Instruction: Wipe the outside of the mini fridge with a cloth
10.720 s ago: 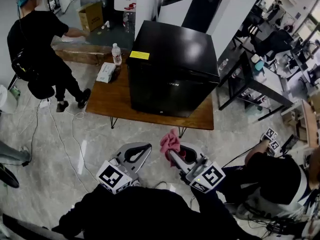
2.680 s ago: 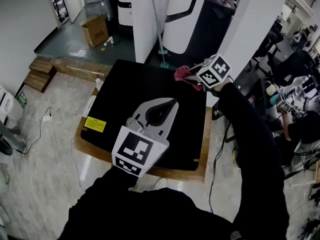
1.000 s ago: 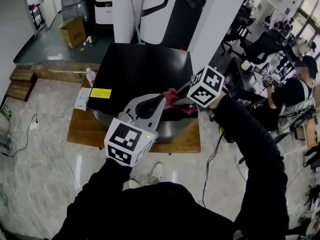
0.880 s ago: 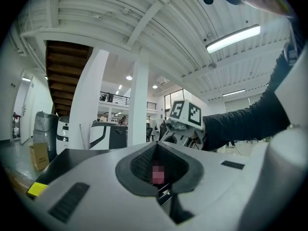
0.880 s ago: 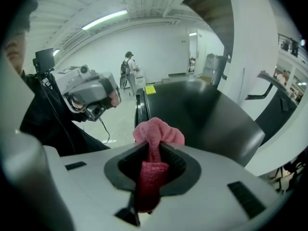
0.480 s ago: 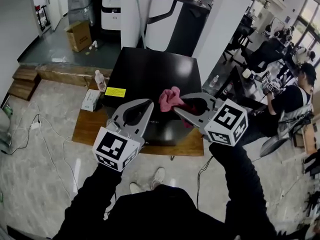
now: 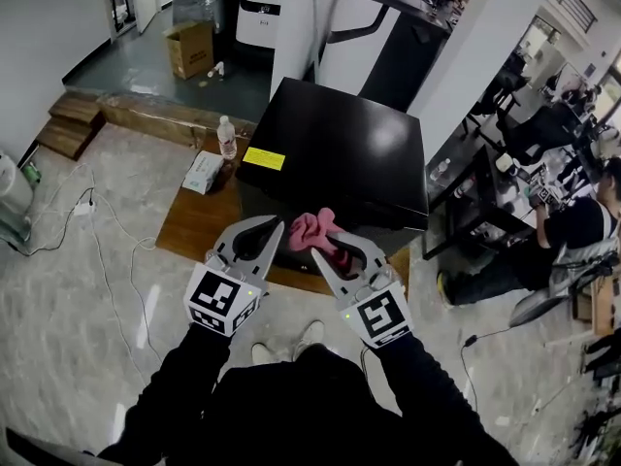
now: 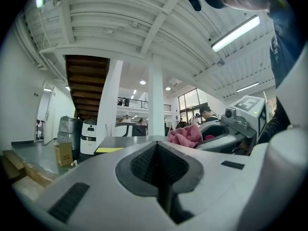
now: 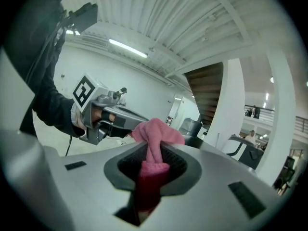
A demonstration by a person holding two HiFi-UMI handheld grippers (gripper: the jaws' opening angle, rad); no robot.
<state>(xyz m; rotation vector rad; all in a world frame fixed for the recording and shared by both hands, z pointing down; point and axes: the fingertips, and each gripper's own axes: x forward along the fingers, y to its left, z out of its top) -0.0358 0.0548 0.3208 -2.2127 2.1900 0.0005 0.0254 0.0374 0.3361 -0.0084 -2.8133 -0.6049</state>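
Cloth (image 9: 155, 134), pink and bunched, sits in my right claw (image 7: 328, 244). Its jaws are closed tight on a twisted fold, and the loose part puffs out past the tips. Just to the left of it, close alongside, is my left claw (image 8: 157, 148). Those jaws are pressed together with nothing between them. I hold both claws side by side in front of my body, with the tips pointing away from me.

Just beyond the tips and lower down stands the fridge (image 7: 340, 153), a black box whose flat top catches a patch of glare. The cloth hangs near its closest face, but I cannot tell whether they touch. A yellow label (image 7: 264, 158) lies on the fridge top at the near left corner, ahead of my left claw.

The fridge stands on a low wooden surface (image 7: 199, 223) that reaches out to the left of my left claw. Further out on that side, a small white packet (image 7: 203, 171) and a clear bottle (image 7: 227, 136) rest on the wood beside the fridge. Well past them, a cardboard box (image 7: 191, 47) sits on the floor.
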